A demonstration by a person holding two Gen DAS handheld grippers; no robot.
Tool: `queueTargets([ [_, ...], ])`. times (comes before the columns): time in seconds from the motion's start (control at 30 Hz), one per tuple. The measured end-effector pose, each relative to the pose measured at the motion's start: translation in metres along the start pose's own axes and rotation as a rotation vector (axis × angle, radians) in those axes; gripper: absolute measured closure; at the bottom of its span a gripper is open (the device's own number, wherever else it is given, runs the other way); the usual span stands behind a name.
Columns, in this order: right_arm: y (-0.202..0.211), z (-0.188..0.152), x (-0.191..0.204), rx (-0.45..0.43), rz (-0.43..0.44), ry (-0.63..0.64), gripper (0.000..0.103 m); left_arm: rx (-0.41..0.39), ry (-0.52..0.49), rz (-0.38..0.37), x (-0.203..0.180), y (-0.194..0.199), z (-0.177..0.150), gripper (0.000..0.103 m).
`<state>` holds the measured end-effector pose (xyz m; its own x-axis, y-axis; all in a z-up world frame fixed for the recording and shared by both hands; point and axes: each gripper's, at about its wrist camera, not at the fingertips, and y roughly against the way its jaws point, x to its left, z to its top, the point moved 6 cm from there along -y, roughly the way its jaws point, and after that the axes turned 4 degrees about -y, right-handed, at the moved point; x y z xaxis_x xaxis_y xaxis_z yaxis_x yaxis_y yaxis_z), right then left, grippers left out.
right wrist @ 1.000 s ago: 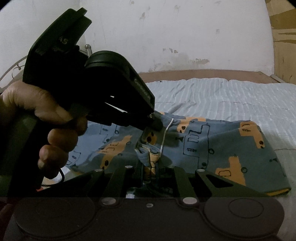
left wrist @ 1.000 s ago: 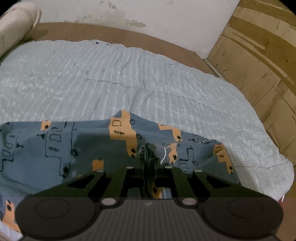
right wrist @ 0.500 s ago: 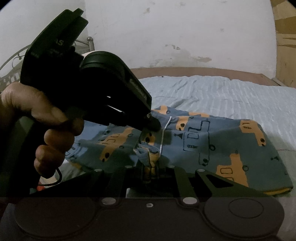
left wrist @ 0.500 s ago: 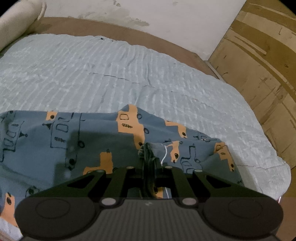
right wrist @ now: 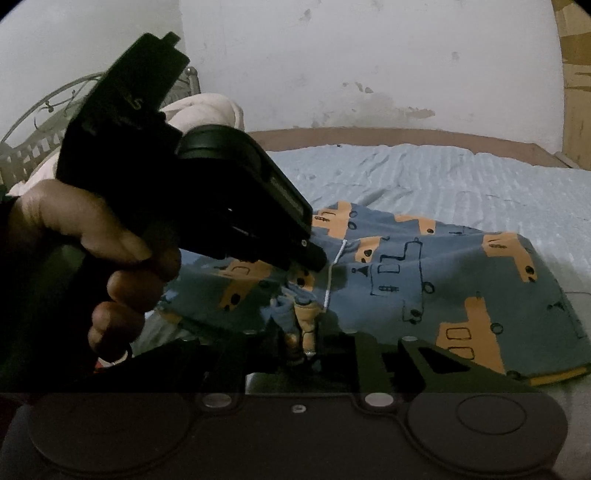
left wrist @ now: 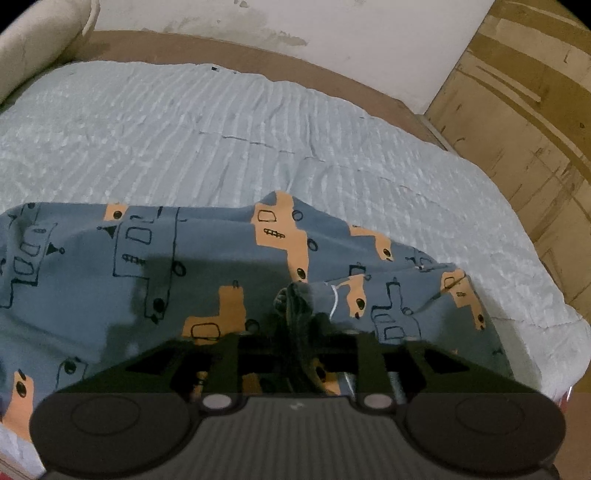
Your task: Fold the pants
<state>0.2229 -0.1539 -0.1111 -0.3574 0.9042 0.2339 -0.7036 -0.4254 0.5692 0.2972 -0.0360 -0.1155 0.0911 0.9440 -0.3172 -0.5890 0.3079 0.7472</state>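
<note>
The pants [left wrist: 155,273] are blue-grey with orange car prints and lie on the light blue bedspread [left wrist: 221,140]. My left gripper [left wrist: 295,317] is shut on a bunched edge of the pants beside a white drawstring [left wrist: 334,301]. My right gripper [right wrist: 301,325] is shut on another bunch of the same edge, close beside the left one. In the right wrist view the left gripper [right wrist: 314,258] and the hand holding it fill the left side, and the pants [right wrist: 461,280] spread out to the right.
A brown bed frame [left wrist: 295,70] runs along the stained white wall [left wrist: 332,33]. A wooden wardrobe [left wrist: 524,122] stands at the right. A cream bolster [left wrist: 33,48] lies at the far left, by a metal headboard [right wrist: 33,122].
Both grippers have lifted and carried the gripped edge forward over the bed. More of the pants is now spread out in front of the left gripper.
</note>
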Motion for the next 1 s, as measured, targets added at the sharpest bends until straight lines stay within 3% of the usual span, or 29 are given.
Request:
queueTargets([
  [0.03, 0.001, 0.000, -0.001, -0.005, 0.007, 0.004, 0.064, 0.000, -0.001, -0.008, -0.001, 0.000, 0.000, 0.047],
  [0.07, 0.003, 0.000, -0.002, -0.014, 0.016, 0.012, 0.055, -0.002, -0.002, -0.018, -0.002, 0.001, 0.000, 0.040],
  [0.17, 0.017, -0.002, -0.006, -0.053, 0.016, 0.047, 0.030, -0.009, -0.005, -0.012, -0.005, 0.001, -0.002, 0.032],
  [0.3, 0.041, -0.008, -0.035, -0.081, -0.035, -0.004, 0.017, -0.020, -0.026, 0.028, -0.010, -0.002, -0.003, 0.028],
  [0.37, 0.053, -0.009, -0.054, -0.105, -0.084, -0.053, 0.013, -0.042, -0.045, 0.064, -0.015, 0.001, -0.001, 0.005],
  [0.47, 0.068, -0.011, -0.085, -0.148, -0.161, -0.127, 0.003, -0.103, -0.120, 0.107, -0.028, 0.006, 0.005, 0.001],
  [0.63, 0.076, -0.015, -0.128, -0.173, -0.233, -0.229, 0.001, -0.117, -0.236, 0.077, -0.061, -0.005, 0.025, 0.001],
  [0.8, 0.081, -0.019, -0.147, -0.175, -0.312, -0.171, 0.002, -0.108, -0.334, 0.020, -0.099, -0.033, 0.051, 0.001],
  [1.0, 0.082, -0.029, -0.161, -0.161, -0.387, -0.086, 0.029, -0.048, -0.412, -0.016, -0.128, -0.072, 0.048, 0.019],
])
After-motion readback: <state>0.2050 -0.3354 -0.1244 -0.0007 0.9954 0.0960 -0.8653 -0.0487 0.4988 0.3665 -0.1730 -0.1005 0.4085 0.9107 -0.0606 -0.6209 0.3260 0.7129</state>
